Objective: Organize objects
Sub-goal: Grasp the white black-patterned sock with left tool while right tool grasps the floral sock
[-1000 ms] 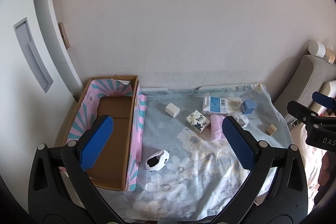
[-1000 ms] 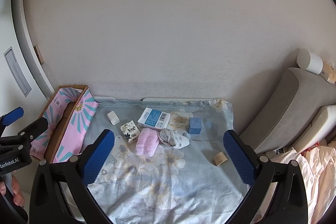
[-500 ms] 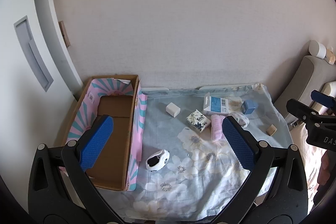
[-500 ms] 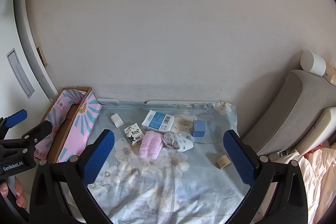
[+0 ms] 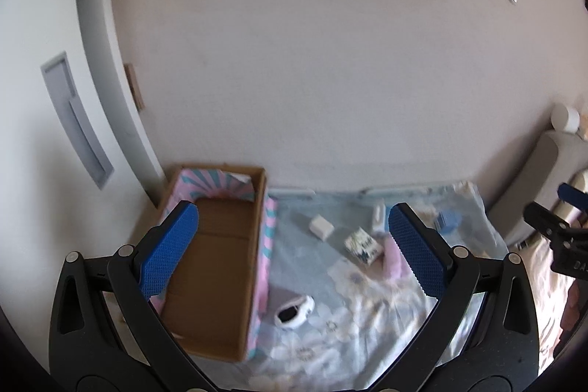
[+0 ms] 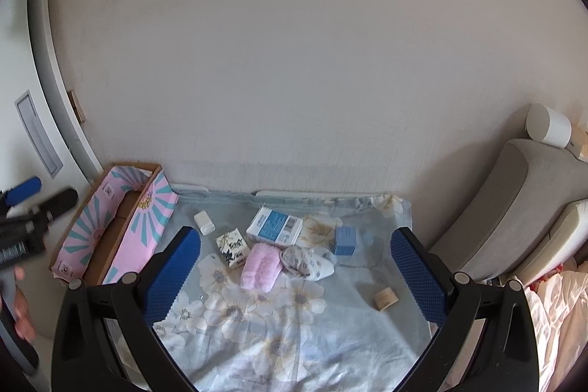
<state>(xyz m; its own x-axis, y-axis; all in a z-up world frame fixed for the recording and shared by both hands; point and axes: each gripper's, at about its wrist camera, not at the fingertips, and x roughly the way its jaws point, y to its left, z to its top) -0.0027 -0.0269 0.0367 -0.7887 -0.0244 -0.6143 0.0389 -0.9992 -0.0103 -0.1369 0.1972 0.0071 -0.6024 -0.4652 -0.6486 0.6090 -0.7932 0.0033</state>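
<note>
A floral blue cloth covers a low table. On it lie a blue-and-white carton, a pink towel roll, a grey patterned sock, a blue cube, a floral packet, a white block, a wooden block and a black-and-white sock. An open cardboard box with pink-and-teal flaps stands at the left, empty. My left gripper is open and empty above the box and cloth. My right gripper is open and empty above the cloth.
A plain wall rises right behind the table. A grey sofa arm with a white cylinder on top stands to the right, with pink bedding below it. A white door frame is at the left.
Both grippers have pulled back and tilted upward, so the table objects sit lower and smaller in both views. Nothing on the table has moved.
</note>
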